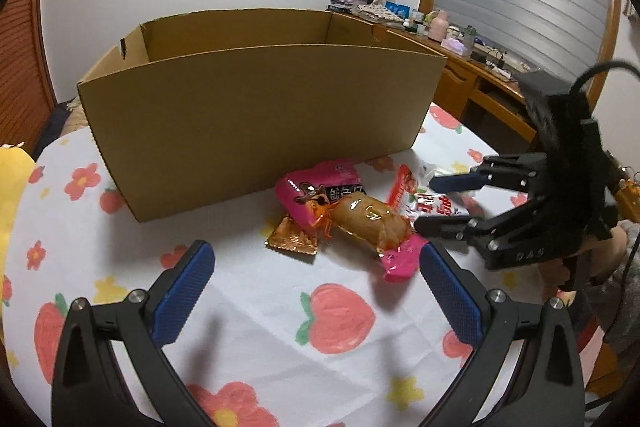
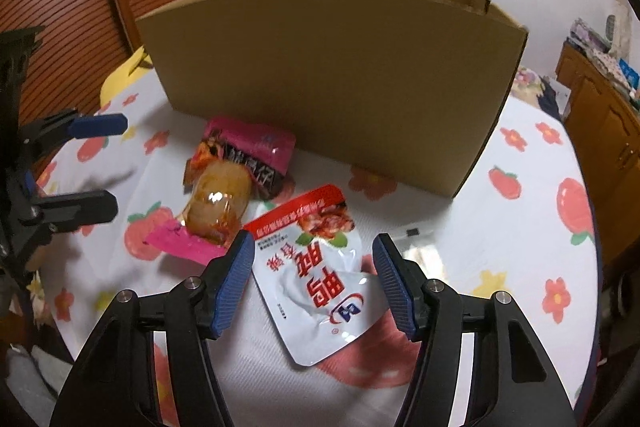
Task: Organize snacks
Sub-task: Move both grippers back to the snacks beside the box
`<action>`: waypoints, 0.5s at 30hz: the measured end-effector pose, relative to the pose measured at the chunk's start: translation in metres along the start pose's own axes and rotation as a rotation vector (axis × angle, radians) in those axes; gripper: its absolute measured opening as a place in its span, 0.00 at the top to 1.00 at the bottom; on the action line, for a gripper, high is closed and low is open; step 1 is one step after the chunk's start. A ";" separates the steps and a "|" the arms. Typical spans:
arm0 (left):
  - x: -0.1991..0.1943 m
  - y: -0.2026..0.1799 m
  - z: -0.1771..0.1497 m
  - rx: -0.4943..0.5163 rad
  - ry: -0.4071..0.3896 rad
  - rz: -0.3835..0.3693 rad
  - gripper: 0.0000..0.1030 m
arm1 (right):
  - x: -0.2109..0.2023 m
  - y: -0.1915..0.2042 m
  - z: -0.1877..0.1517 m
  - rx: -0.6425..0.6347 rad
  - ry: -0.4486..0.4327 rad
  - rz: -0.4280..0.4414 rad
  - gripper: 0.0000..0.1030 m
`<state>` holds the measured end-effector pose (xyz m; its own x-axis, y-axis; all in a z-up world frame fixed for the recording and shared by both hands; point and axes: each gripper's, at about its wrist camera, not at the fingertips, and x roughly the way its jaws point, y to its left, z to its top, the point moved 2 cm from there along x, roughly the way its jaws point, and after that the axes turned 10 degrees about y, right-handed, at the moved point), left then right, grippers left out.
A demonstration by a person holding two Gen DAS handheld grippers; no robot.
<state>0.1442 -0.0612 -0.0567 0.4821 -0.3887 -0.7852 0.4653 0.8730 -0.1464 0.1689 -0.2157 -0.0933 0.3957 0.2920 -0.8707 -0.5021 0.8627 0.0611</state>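
A tall open cardboard box [image 1: 260, 115] [image 2: 332, 79] stands on the table. In front of it lie a pink snack pack [image 1: 320, 191] [image 2: 248, 147], a clear-wrapped brown snack with pink ends [image 1: 370, 221] [image 2: 218, 207], a small orange wrapper [image 1: 292, 239] and a white-and-red pouch [image 1: 432, 205] [image 2: 320, 279]. My left gripper [image 1: 316, 291] is open, just short of the brown snack. My right gripper [image 2: 314, 283] is open with the white-and-red pouch between its fingers; it also shows in the left wrist view [image 1: 430, 205].
The table has a white cloth with strawberry and flower prints [image 1: 280, 327] [image 2: 540, 207]. A clear wrapper [image 2: 424, 247] lies right of the pouch. A wooden desk with clutter [image 1: 472, 67] stands at the back right. A yellow cushion [image 2: 120, 79] lies left of the box.
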 end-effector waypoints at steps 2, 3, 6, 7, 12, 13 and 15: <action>0.000 -0.001 0.001 0.003 -0.001 0.000 0.02 | 0.003 0.001 -0.003 -0.006 0.020 0.011 0.40; 0.001 -0.001 0.002 0.003 0.000 -0.001 0.02 | 0.004 0.001 -0.005 -0.010 0.028 0.011 0.40; 0.001 -0.002 0.004 -0.007 -0.004 -0.026 0.03 | 0.003 0.003 -0.011 -0.021 0.045 0.014 0.41; 0.002 -0.003 0.006 -0.011 -0.004 -0.026 0.03 | 0.003 0.005 -0.012 -0.027 0.046 0.010 0.41; 0.008 -0.006 0.012 -0.042 0.011 -0.032 0.15 | 0.003 0.006 -0.015 -0.018 0.036 -0.021 0.41; 0.009 -0.007 0.014 -0.043 0.013 -0.032 0.15 | 0.003 0.005 -0.014 -0.010 0.034 -0.026 0.41; 0.010 -0.009 0.016 -0.043 0.012 -0.033 0.16 | 0.004 0.005 -0.012 -0.005 0.032 -0.044 0.41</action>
<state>0.1568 -0.0778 -0.0540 0.4582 -0.4139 -0.7866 0.4479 0.8719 -0.1979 0.1586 -0.2152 -0.1026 0.3929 0.2399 -0.8877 -0.4887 0.8722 0.0194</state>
